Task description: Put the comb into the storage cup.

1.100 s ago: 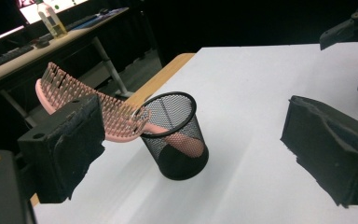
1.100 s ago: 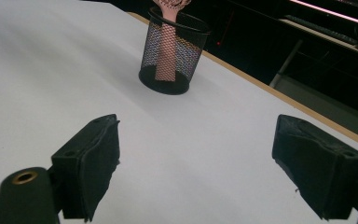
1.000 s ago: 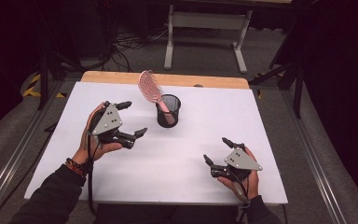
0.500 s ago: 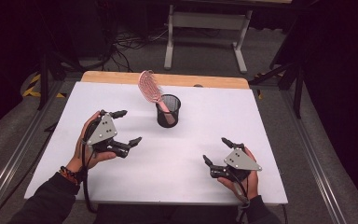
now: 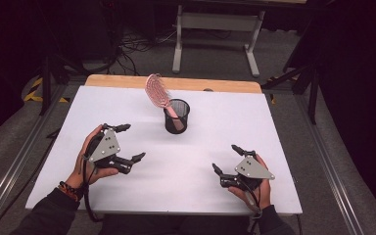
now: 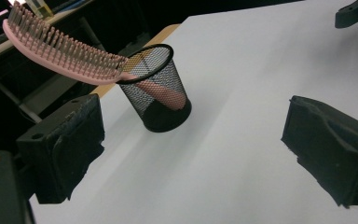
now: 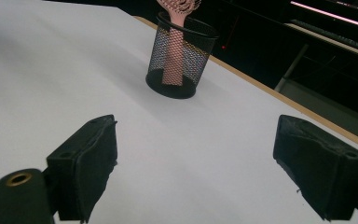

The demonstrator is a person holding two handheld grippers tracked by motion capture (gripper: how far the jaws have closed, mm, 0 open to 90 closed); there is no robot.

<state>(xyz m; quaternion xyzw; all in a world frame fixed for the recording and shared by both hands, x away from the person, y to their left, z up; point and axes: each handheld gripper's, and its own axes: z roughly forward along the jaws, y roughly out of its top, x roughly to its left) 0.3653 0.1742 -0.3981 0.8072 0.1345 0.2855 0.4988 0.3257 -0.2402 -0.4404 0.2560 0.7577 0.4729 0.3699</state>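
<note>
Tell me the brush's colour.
Pink brush, clearest in the left gripper view, standing in the cup.

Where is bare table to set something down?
Most of the white table is free: the wide patches left and right of the mesh cup holding the pink hairbrush, and the strip between the left hand-held gripper and right hand-held gripper. Only the cup area is occupied.

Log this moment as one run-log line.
left gripper: open, empty | right gripper: open, empty | pink hairbrush: handle-down in black mesh cup, leaning left | table: white
</note>
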